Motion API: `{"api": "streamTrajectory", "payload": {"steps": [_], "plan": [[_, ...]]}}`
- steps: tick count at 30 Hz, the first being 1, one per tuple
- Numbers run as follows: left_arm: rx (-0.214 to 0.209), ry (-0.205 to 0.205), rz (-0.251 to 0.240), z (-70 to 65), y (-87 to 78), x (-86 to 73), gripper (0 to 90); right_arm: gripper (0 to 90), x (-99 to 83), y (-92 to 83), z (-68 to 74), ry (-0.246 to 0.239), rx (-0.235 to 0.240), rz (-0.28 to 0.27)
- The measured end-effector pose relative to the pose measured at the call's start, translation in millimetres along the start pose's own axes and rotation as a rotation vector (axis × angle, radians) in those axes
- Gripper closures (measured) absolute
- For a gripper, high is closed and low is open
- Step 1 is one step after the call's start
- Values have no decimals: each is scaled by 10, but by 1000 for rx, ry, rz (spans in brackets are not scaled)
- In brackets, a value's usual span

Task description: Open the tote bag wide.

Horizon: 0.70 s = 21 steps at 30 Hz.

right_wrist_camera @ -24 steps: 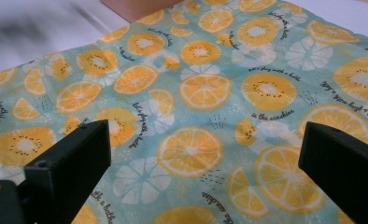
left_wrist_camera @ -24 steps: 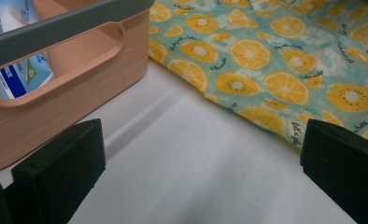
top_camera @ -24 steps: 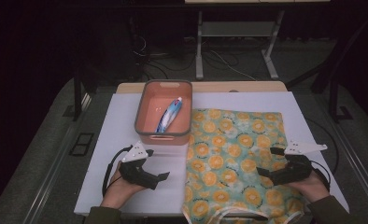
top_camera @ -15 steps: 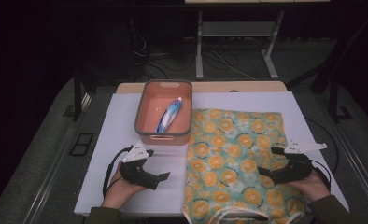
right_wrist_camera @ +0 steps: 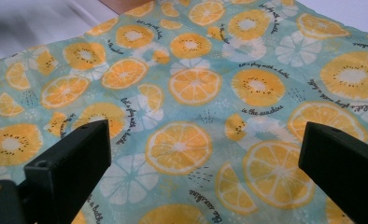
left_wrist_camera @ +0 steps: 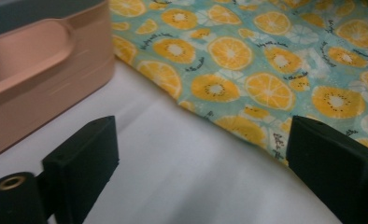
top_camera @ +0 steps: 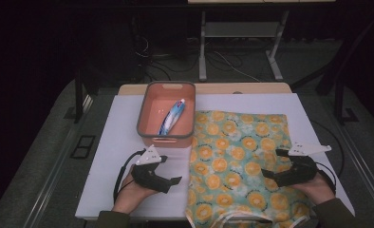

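Note:
A teal cloth printed with orange slices (top_camera: 239,156) lies flat on the right half of the white table cover; it also spreads across the left gripper view (left_wrist_camera: 266,60) and the right gripper view (right_wrist_camera: 196,88). My left gripper (top_camera: 174,182) rests on the white cover just left of the cloth's edge, jaws open with nothing between them (left_wrist_camera: 201,172). Over the cloth's right part my right gripper (top_camera: 270,164) stands open, its jaws wide apart above the print (right_wrist_camera: 205,168). An orange bin (top_camera: 167,115) holds a blue and white tube (top_camera: 172,116).
The bin's side wall (left_wrist_camera: 42,79) stands close on the left of my left gripper. The white cover (top_camera: 114,142) lies on a wooden table (top_camera: 251,88). A metal stand (top_camera: 242,42) and cables sit on the dark floor behind.

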<state>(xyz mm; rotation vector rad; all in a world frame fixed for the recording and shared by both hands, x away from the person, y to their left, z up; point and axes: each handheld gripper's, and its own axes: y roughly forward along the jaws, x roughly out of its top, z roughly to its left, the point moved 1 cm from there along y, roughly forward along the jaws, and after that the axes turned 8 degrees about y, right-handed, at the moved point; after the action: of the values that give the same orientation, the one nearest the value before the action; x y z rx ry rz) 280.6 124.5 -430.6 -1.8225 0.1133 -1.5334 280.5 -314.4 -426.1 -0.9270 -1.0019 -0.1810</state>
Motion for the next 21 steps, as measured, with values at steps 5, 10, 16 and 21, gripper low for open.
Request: {"api": "streamTrajectory", "payload": {"steps": [5,10,16,21], "plan": [[-9,-9,9,-9,142,45,161,23,-1,-2,0,1,-1,0],[-45,-20,47,-44,292,56,213,23,-2,2,3,-1,-2,1],[-90,-6,89,-129,461,80,275,23,-5,6,2,-5,-3,4],[-114,8,136,-170,533,46,352,23,-6,3,3,-1,-1,4]]}}
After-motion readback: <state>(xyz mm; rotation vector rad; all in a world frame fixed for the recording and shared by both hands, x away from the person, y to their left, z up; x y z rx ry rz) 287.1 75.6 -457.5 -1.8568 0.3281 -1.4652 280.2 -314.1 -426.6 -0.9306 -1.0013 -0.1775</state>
